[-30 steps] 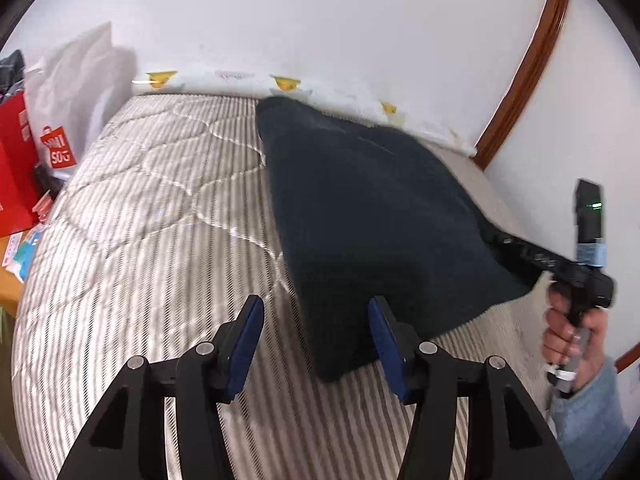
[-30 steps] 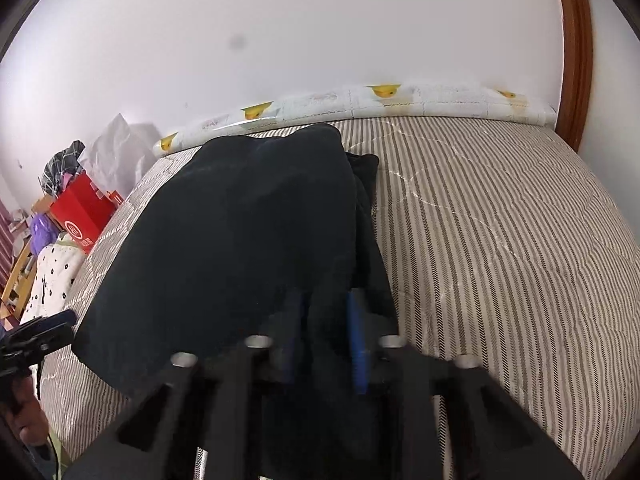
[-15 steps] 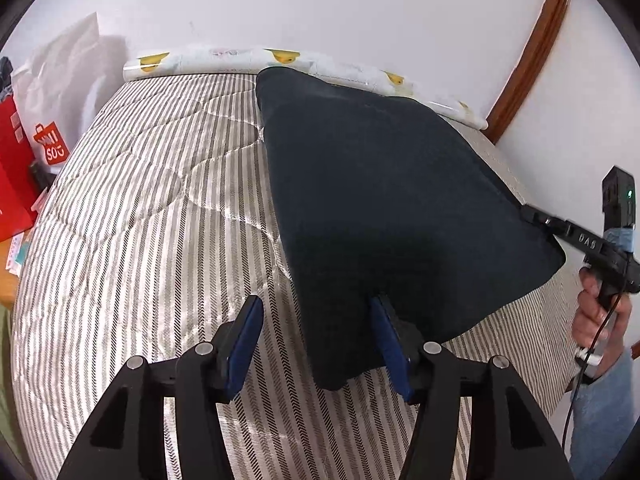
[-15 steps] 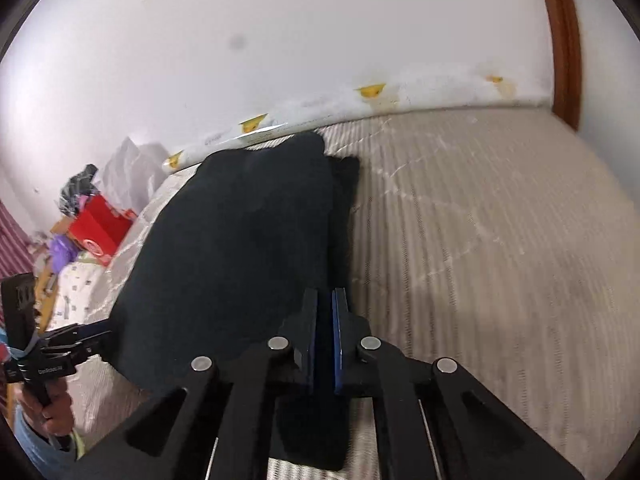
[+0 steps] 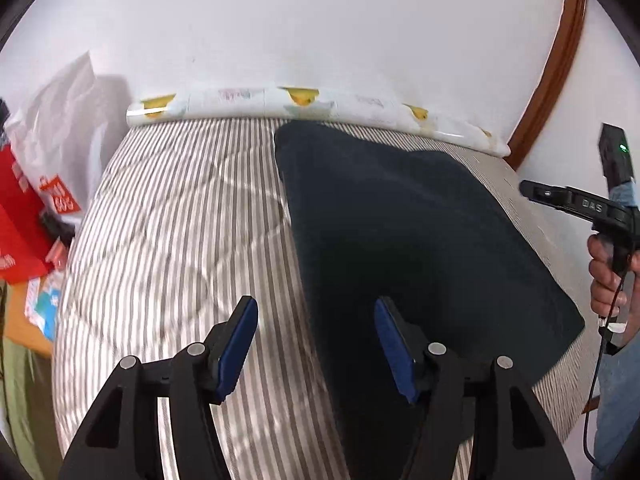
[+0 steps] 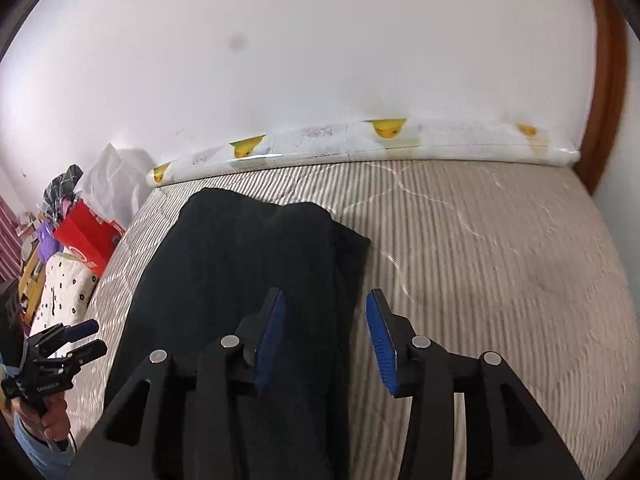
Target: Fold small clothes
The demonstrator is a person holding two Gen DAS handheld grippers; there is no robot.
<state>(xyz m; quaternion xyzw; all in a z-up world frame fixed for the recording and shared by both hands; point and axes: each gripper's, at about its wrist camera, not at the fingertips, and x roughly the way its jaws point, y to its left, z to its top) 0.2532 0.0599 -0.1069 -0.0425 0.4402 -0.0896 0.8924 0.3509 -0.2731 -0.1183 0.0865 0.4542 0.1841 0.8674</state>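
Note:
A dark navy garment (image 5: 400, 240) lies folded flat on the striped quilted mattress (image 5: 180, 220), its far end near the wall. My left gripper (image 5: 316, 320) hovers over its near left edge. Its jaws are opening, and the cloth lies below them untouched by the pads. In the right wrist view the garment (image 6: 240, 280) runs under my right gripper (image 6: 325, 308). That gripper's jaws are opening above the cloth's right edge with nothing pinched. Each gripper shows in the other's view, held in a hand: the right gripper (image 5: 528, 191) and the left gripper (image 6: 94, 336).
A rolled duck-print mat (image 5: 304, 100) lines the wall at the head of the bed. A red shopping bag (image 5: 16, 232) and a white plastic bag (image 5: 60, 128) stand at the left. A wooden door frame (image 5: 552, 60) rises at the right. A dotted cloth (image 6: 64, 288) lies beside the bed.
My right gripper, shut on the garment's edge before, has opened, let it go and drawn back upward. My left gripper has backed away, jaws slightly wider. The garment now lies flat.

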